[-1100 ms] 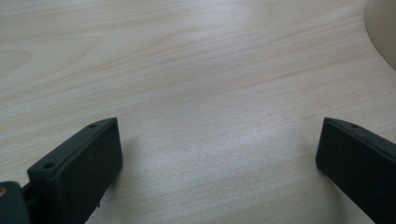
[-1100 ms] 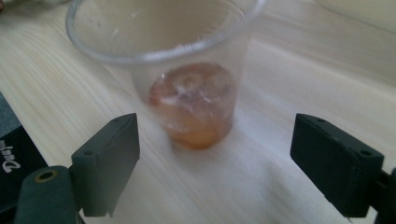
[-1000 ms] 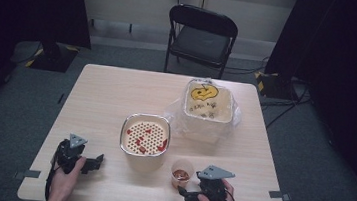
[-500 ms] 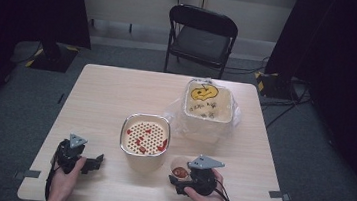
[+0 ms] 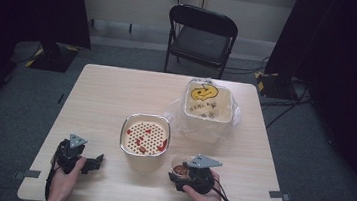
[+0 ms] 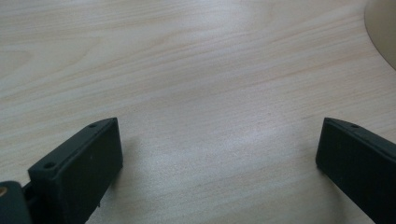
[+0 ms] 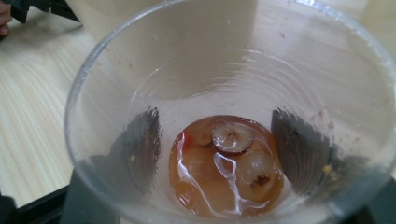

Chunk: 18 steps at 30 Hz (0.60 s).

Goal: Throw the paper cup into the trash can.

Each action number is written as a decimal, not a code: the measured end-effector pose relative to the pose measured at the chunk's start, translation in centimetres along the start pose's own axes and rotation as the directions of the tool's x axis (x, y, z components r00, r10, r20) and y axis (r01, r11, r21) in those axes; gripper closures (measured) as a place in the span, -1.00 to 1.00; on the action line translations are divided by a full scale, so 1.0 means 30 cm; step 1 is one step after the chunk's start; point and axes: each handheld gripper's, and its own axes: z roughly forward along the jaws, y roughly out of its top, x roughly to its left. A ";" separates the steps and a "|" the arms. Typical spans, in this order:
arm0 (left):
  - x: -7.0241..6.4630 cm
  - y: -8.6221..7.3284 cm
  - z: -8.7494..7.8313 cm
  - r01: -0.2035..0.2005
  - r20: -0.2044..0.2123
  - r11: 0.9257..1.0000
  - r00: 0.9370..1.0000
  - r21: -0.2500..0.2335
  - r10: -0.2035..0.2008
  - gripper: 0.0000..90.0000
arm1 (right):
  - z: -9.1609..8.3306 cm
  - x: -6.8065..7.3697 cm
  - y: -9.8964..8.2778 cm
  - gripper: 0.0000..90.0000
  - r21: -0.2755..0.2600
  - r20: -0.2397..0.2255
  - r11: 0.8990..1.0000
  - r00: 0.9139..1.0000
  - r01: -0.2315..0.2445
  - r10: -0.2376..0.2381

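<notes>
1. High view: the table [image 5: 117,94] is carrying a cream pot w/ a perforated strainer [image 5: 145,136] holding red bits, and a bag-lined bin [image 5: 208,108] beyond it to the right; a black folding chair [image 5: 200,37] is standing past the far edge.
2. The right gripper [image 5: 182,177] is sitting near the front edge, its jaws gripping a clear plastic cup [image 5: 180,167] just right of the pot.
3. Right gripper view is giving what the high view can't: the cup [image 7: 229,116] is holding a little amber liquid w/ fruit slices [image 7: 232,136] and ice-like lumps, and both jaws are pressing on its walls (dark shapes seen through the plastic).
4. The left gripper [image 5: 90,162] is resting at front left, well apart from the pot.
5. Left gripper view: its jaws are standing wide apart over bare wood [image 6: 201,84], nothing between them; the pot's curved edge [image 6: 383,28] is peeking in at top right.
</notes>
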 end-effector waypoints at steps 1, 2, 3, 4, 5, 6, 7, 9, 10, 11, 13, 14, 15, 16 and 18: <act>0.000 0.000 0.000 0.000 0.000 1.000 1.000 0.000 0.000 -1.00 | 0.000 0.000 0.000 -0.21 0.000 0.000 1.000 1.000 0.000 0.000; 0.000 0.000 0.000 0.000 0.001 1.000 1.000 0.000 0.000 -1.00 | -0.004 -0.005 0.001 -0.18 -0.004 0.006 1.000 1.000 -0.007 0.007; 0.000 0.000 0.000 0.000 0.001 1.000 1.000 0.000 0.000 -1.00 | -0.004 -0.005 0.001 -0.18 -0.004 0.006 1.000 1.000 -0.007 0.007; 0.000 0.000 0.000 0.000 0.000 1.000 1.000 0.000 0.000 -1.00 | -0.009 -0.010 0.003 -0.16 -0.015 0.008 1.000 1.000 -0.007 0.008; 0.000 0.000 0.000 0.000 0.001 1.000 1.000 0.000 0.000 -1.00 | -0.014 -0.011 0.005 -0.16 -0.019 0.009 1.000 1.000 -0.012 0.012; 0.000 0.000 0.000 0.000 0.000 1.000 1.000 0.000 0.000 -1.00 | -0.020 -0.012 0.008 -0.15 -0.027 0.010 1.000 1.000 -0.013 0.014; 0.000 0.000 0.000 0.000 0.001 1.000 1.000 0.000 0.000 -1.00 | -0.026 -0.012 0.012 -0.15 -0.037 0.013 0.999 1.000 -0.013 0.013; 0.000 0.000 0.000 -0.001 -0.002 1.000 1.000 0.000 0.001 -1.00 | -0.041 -0.013 0.022 -0.14 -0.058 0.019 0.998 1.000 -0.016 0.018; 0.000 0.000 0.000 0.000 -0.001 1.000 1.000 0.000 0.000 -1.00 | -0.046 -0.014 0.026 -0.14 -0.065 0.025 0.998 1.000 -0.015 0.016; 0.000 0.000 0.000 0.000 -0.001 1.000 1.000 0.000 0.000 -1.00 | -0.046 -0.014 0.026 -0.14 -0.065 0.025 0.998 1.000 -0.015 0.016; 0.000 0.000 0.000 0.000 0.000 1.000 1.000 0.000 0.000 -1.00 | -0.068 -0.018 0.052 -0.13 -0.100 0.038 0.995 0.999 -0.012 0.016; 0.000 0.000 0.000 0.000 0.001 1.000 1.000 -0.001 0.000 -1.00 | -0.075 -0.019 0.062 -0.12 -0.108 0.043 0.994 0.999 -0.009 0.014; 0.000 0.000 0.000 0.000 0.000 1.000 1.000 0.000 0.000 -1.00 | -0.081 -0.019 0.072 -0.12 -0.119 0.047 0.993 0.999 -0.008 0.014; 0.000 0.000 0.000 0.000 0.000 1.000 1.000 -0.001 0.000 -1.00 | -0.087 -0.019 0.082 -0.12 -0.130 0.052 0.992 0.999 -0.003 0.010; 0.000 0.000 0.000 0.001 0.001 1.000 1.000 -0.001 -0.001 -1.00 | -0.099 -0.019 0.100 -0.12 -0.156 0.066 0.988 0.998 0.004 0.006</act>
